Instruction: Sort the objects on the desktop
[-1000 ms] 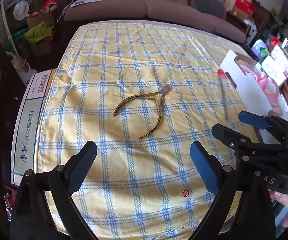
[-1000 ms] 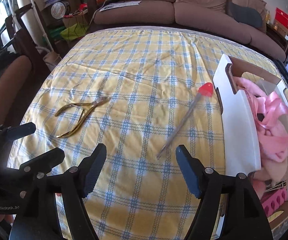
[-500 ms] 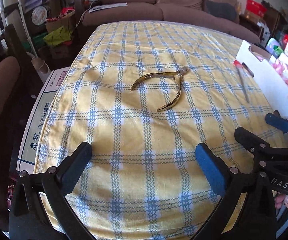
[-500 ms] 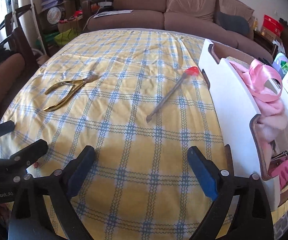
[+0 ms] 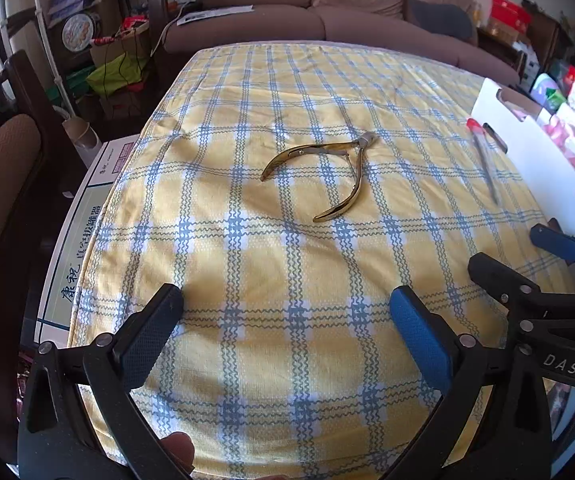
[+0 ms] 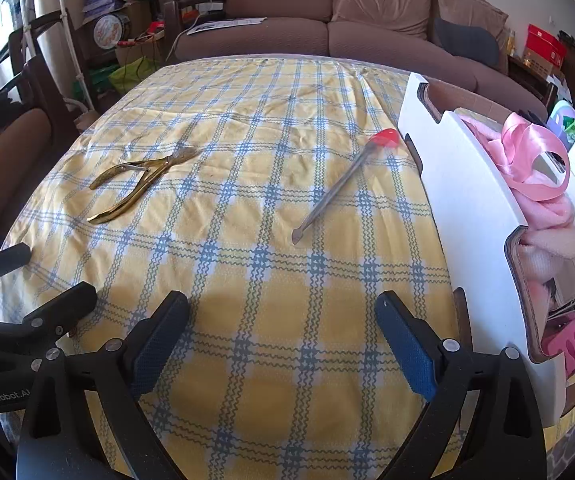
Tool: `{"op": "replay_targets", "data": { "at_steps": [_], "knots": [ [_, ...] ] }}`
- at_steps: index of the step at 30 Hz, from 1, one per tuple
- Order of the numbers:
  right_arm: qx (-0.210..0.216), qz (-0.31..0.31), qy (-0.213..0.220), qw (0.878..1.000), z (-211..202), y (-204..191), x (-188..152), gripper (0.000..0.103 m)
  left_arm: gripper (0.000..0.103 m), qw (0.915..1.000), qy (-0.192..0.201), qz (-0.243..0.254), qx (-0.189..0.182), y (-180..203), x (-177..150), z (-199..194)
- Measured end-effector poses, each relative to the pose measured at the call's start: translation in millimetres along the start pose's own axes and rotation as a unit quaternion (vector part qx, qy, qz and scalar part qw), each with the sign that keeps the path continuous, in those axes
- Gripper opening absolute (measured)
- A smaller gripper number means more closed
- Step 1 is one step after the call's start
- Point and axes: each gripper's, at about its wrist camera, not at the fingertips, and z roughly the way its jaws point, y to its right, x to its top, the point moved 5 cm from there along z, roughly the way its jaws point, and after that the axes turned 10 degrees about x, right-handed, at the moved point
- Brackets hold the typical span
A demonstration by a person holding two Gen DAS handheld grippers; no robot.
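Your left gripper [image 5: 287,320] and right gripper [image 6: 281,322] both hover with fingers spread wide, holding nothing. The gold metal cuticle nippers [image 5: 327,170] lie flat on the yellow-and-blue checked table [image 5: 287,360], handles splayed. They look stiff, slick and thin, so pinch across the pivot. The slim red-capped metal pusher [image 6: 341,184] lies just beside the white cardboard box [image 6: 471,184].

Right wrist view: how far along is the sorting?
Done: pink ribbon and other items lie in the white box. In hand: nothing; left gripper and right gripper are open. Left: gold nippers and red-tipped metal pusher on the checked cloth.
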Motion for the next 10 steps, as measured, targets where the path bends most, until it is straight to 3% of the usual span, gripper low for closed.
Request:
{"op": "replay_targets", "data": {
  "at_steps": [10],
  "knots": [
    [0.000,0.000,0.000,1.000,-0.1,0.1,0.2,0.096,0.103,1.0000,0.000,0.000,0.000,0.0,0.2,0.1]
  ]
}}
